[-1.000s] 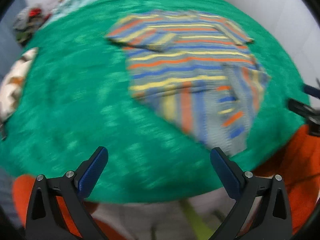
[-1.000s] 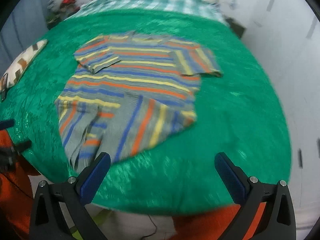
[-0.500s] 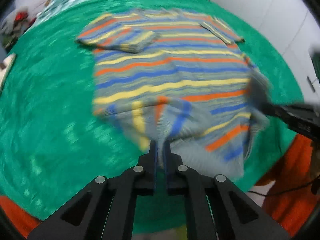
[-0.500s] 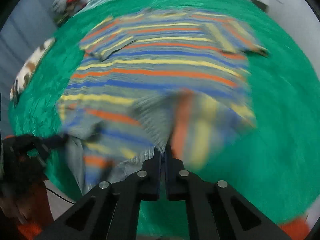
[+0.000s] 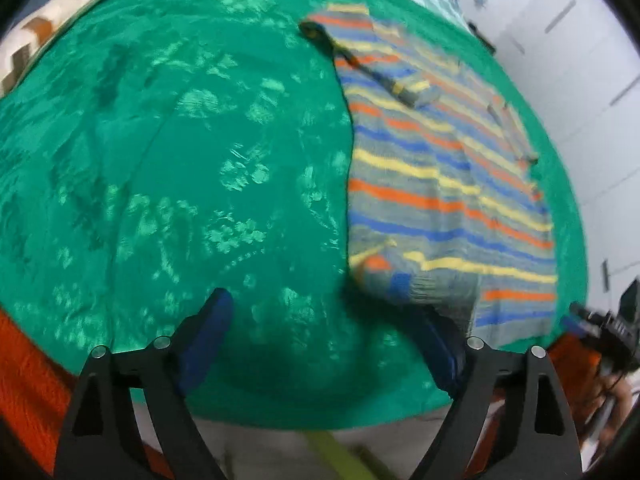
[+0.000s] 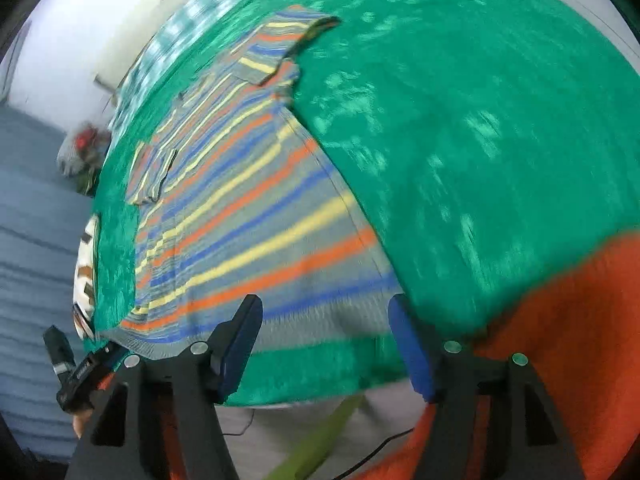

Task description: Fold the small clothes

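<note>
A small grey shirt with orange, blue and yellow stripes (image 5: 448, 184) lies spread on the green blanket (image 5: 180, 160), both sleeves folded inward. My left gripper (image 5: 324, 340) hovers over bare blanket just left of the shirt's rumpled lower corner (image 5: 384, 276); its jaws are opening with nothing between them. In the right wrist view the shirt (image 6: 240, 208) runs up to the left, and its hem lies just beyond my right gripper (image 6: 324, 340), whose jaws are opening off the cloth. Each gripper shows at the edge of the other's view, the right gripper (image 5: 592, 324) and the left gripper (image 6: 84, 368).
A pillow with a brown zigzag pattern (image 5: 44, 28) lies at the blanket's far left. An orange cloth (image 6: 560, 320) covers the near edge below the blanket. A checked sheet (image 6: 188, 28) lies past the shirt. White cabinet doors (image 5: 580, 60) stand at the right, and a heap of clothes (image 6: 80, 148) beyond.
Both grippers closed on the shirt's folded-up lower part half a second ago and now stand open. The lower part now lies unfolded toward the near edge. Both views have rolled and dropped closer.
</note>
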